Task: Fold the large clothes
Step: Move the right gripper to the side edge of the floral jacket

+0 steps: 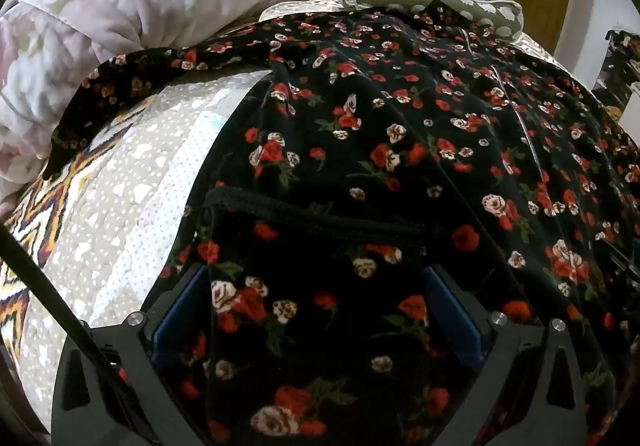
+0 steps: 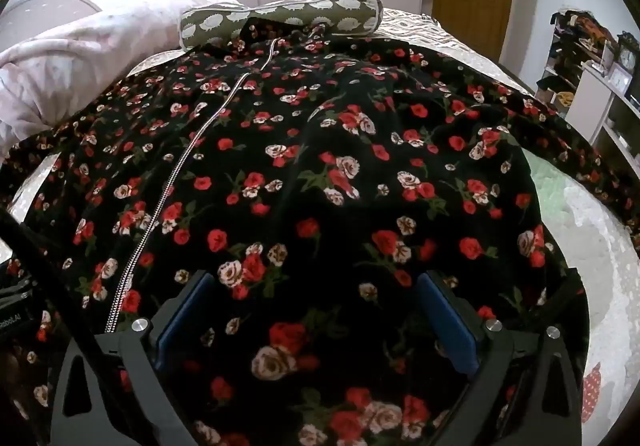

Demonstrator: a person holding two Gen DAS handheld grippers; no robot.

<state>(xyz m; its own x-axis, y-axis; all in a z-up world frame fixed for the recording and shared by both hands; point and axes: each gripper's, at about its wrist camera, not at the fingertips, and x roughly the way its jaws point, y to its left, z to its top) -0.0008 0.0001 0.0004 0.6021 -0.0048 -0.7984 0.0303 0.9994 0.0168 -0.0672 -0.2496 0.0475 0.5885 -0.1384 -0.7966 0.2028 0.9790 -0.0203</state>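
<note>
Two claws, the left gripper (image 1: 316, 330) and right gripper (image 2: 316, 326), hover spread wide, gripping nothing, above the flowered robe (image 2: 320, 173), which lies flat on the bed (image 1: 120, 181), zipper (image 2: 192, 149) up, presumably ready for folding.

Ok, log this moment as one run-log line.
stage: before first fold | floral garment: spread flat on bed, zipper up | left gripper: open, above cloth | right gripper: open, above cloth

One floral garment (image 2: 320, 173), one pillow (image 2: 280, 15), one blanket (image 1: 120, 5), two hand-held grippers (image 1: 316, 286) (image 2: 316, 290)
</note>
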